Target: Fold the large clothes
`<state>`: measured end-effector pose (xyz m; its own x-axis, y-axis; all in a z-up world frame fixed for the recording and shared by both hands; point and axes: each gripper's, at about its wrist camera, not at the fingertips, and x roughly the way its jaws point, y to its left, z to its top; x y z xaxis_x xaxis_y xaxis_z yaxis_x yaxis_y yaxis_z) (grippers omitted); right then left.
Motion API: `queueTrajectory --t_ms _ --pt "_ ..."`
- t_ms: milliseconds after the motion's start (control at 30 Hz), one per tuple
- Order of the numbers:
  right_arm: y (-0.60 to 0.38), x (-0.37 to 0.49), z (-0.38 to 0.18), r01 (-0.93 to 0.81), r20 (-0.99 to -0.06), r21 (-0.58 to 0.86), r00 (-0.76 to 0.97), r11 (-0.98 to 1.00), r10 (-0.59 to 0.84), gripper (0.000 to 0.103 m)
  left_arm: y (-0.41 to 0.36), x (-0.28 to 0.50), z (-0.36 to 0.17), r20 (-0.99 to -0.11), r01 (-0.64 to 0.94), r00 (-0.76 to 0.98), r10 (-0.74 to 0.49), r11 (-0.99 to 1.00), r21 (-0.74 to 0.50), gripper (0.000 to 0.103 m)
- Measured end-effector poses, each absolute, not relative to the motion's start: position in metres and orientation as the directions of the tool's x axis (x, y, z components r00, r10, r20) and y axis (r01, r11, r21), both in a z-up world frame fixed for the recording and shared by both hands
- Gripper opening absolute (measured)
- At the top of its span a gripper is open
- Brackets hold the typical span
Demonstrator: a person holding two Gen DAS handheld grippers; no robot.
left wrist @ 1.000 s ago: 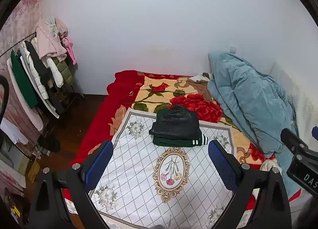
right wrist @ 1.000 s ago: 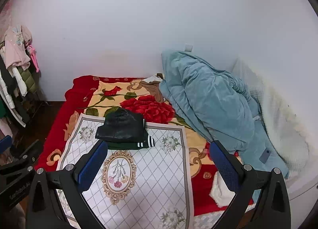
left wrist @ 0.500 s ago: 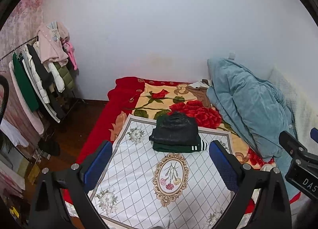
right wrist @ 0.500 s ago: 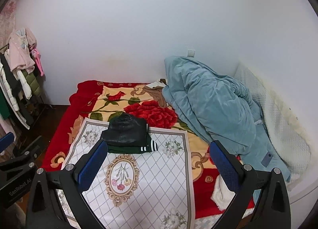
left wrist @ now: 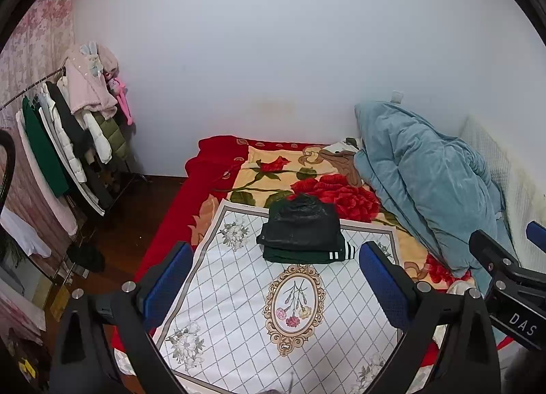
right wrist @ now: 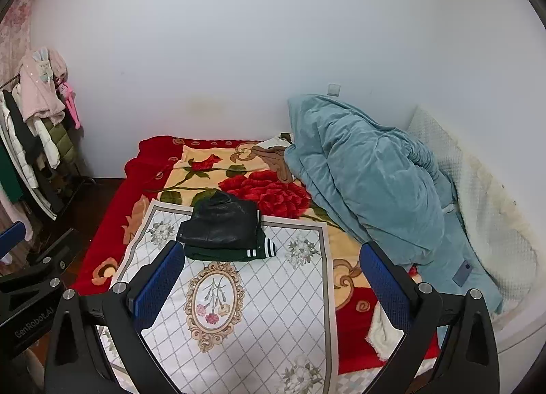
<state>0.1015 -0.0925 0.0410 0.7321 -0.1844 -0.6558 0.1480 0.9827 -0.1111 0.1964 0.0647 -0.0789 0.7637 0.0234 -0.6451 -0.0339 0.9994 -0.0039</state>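
Folded clothes lower in both views than before, each hand-held gripper spread wide, empty.

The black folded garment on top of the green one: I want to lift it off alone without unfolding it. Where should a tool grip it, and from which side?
Likely best at the near edge of the black folded garment, coming in low from the foot of the bed. That edge sits back from the green garment's striped cuff, so the layers can be told apart there. Both tools, left tool and right tool, are open and well short.
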Motion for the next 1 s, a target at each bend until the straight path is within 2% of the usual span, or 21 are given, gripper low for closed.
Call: queueTrajectory --t_ms 1000 --pt "-0.092 0.089 0.040 0.141 -0.660 -0.090 0.733 0.986 -0.165 0.103 0.073 0.185 -0.074 -0.636 -0.029 0.771 0.023 1.000 0.000 0.100"
